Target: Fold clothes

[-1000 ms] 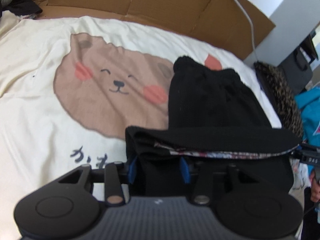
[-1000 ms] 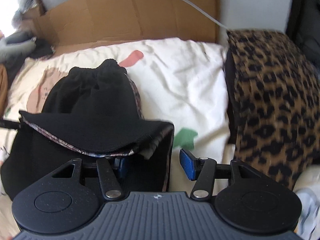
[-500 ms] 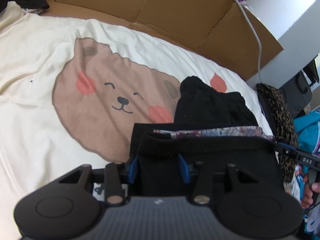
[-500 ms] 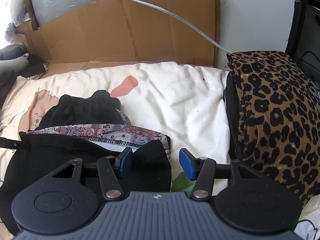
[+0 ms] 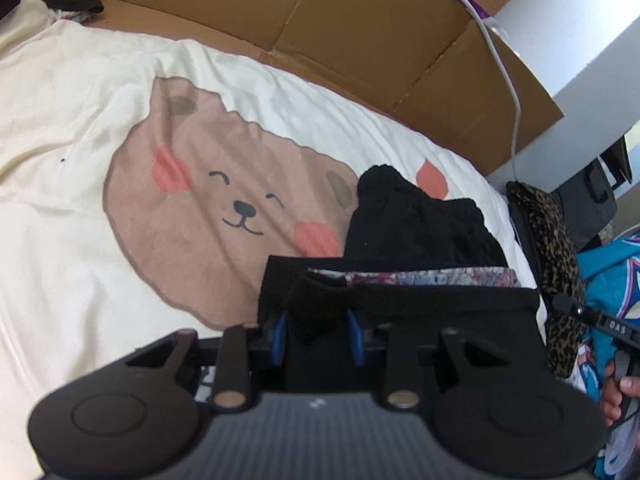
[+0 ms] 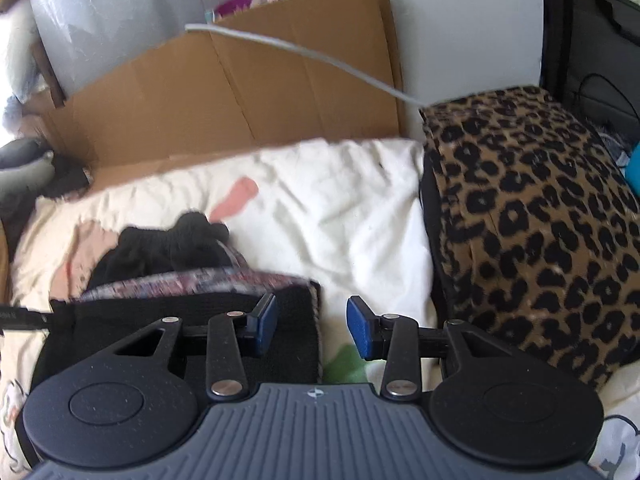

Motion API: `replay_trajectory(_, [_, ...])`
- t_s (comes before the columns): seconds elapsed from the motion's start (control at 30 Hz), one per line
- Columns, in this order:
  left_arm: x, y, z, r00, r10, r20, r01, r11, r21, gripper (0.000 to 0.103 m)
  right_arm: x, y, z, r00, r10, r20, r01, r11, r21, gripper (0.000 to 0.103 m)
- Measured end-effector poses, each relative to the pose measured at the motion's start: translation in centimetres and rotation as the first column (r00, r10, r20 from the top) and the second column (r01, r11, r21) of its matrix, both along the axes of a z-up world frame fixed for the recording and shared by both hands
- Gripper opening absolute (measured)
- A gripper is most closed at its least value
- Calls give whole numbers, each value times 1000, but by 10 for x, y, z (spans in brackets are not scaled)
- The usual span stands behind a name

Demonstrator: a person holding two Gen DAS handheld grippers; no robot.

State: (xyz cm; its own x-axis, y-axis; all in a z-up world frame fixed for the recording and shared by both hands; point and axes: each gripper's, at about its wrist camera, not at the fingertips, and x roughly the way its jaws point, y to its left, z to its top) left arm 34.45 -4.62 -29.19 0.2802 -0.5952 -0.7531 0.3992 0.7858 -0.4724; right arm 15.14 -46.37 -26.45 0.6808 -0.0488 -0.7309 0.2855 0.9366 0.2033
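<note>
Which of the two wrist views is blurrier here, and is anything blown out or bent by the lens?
Right wrist view: motion blur smears the cardboard, cable and garment; window light blows out the left edge. Left wrist view: sharper, bear print crisp; wall near white; fisheye curves the bedspread edges.

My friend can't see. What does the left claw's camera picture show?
The left claw is closing on a bunched fold of black garment, with a patterned lining showing at its edge. It lies on a cream bedcover printed with a smiling bear; cardboard stands behind.
</note>
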Motion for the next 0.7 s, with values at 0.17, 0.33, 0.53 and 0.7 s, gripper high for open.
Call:
replay_trajectory(0.17, [-3, -2, 5, 999, -20, 32, 20, 1000, 9, 25, 9, 1, -18, 999, 10, -51, -8, 1000, 27, 46])
replay_trajectory(0.33, [-8, -3, 13, 997, -26, 74, 23, 999, 34, 22, 22, -1, -28, 997, 14, -70, -9, 998, 67, 28])
replay_trajectory(0.53, [-16, 0, 22, 993, -33, 117, 29, 999, 41, 21, 23, -5, -23, 999, 17, -47, -12, 996, 88, 27])
replay_trajectory(0.7, [-17, -5, 24, 988, -56, 144, 51, 998, 43, 23, 26, -5, -28, 998, 12, -54, -6, 995, 99, 37])
